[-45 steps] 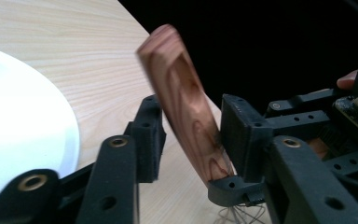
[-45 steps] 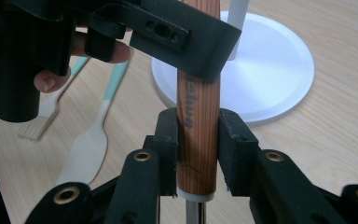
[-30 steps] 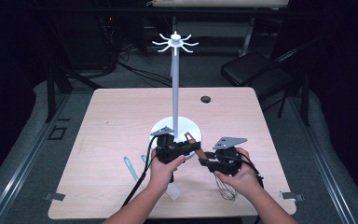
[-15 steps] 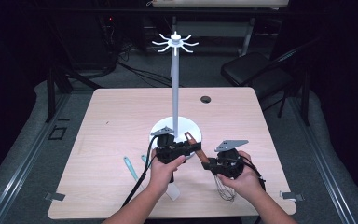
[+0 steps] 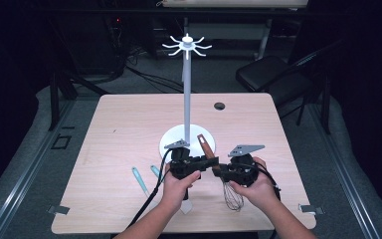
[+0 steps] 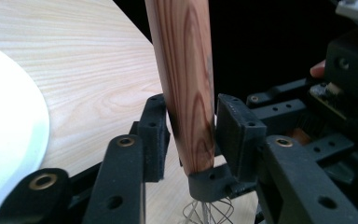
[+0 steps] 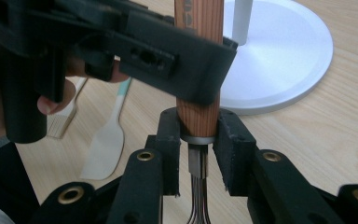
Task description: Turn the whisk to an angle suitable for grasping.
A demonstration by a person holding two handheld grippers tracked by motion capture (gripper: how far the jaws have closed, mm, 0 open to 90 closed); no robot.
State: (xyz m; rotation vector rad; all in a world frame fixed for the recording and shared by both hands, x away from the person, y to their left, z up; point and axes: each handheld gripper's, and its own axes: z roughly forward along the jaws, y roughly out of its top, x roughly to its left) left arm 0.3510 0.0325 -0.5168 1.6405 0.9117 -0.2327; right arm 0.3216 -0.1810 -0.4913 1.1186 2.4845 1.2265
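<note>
Both grippers clamp whisk [image 5: 231, 191] wooden handle: right gripper [image 7: 196, 150] at ferrule, left gripper [image 6: 190, 135] above; stand base [image 5: 171, 144] at 12 o'clock.

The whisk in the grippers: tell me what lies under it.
Under the whisk, the high view shows bare wooden table beneath its wire head. The right gripper and right hand cover the table under its wooden handle.
</note>
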